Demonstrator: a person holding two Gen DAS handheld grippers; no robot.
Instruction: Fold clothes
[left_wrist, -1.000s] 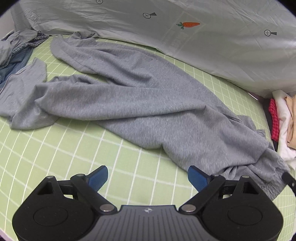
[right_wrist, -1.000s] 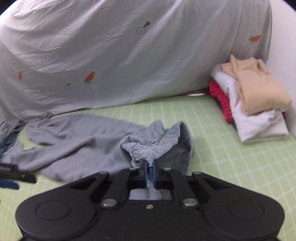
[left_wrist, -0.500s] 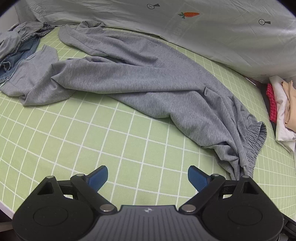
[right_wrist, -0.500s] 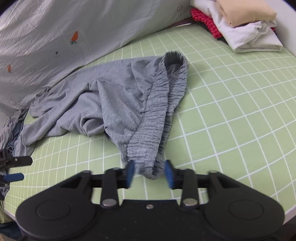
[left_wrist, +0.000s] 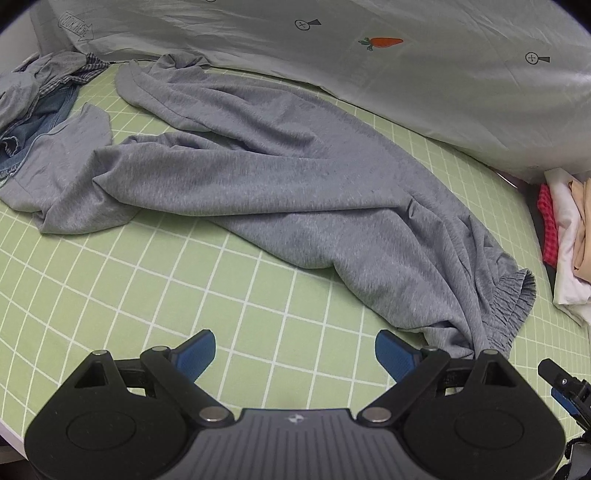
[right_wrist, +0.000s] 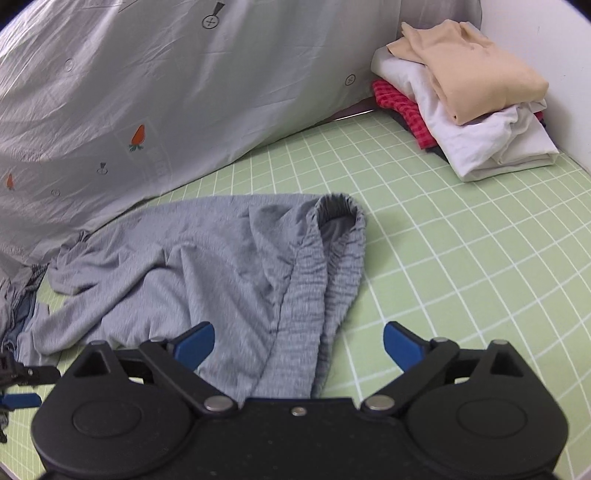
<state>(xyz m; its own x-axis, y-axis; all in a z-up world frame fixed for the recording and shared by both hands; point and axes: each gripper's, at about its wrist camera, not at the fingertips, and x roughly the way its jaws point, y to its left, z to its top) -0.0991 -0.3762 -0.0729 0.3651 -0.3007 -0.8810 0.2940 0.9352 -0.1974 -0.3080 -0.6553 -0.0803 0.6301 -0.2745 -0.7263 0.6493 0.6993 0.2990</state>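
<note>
Grey sweatpants (left_wrist: 280, 177) lie stretched and rumpled across the green grid mat (left_wrist: 147, 280), legs to the far left, elastic waistband (left_wrist: 513, 306) at the right. My left gripper (left_wrist: 295, 352) is open and empty above bare mat, its right finger close to the waistband end. In the right wrist view the waistband (right_wrist: 325, 273) lies bunched between the wide-open fingers of my right gripper (right_wrist: 299, 341), which holds nothing. The right gripper's tip shows at the left wrist view's lower right edge (left_wrist: 561, 384).
A stack of folded clothes (right_wrist: 465, 96) sits at the far right by the wall. A heap of jeans and other garments (left_wrist: 33, 99) lies at the far left. A grey carrot-print sheet (left_wrist: 369, 48) covers the back. The mat's near edge runs under the grippers.
My right gripper has opened and let go of the waistband, which now lies on the mat. The sweatpants were pulled flatter and both grippers drew back toward the near edge.
</note>
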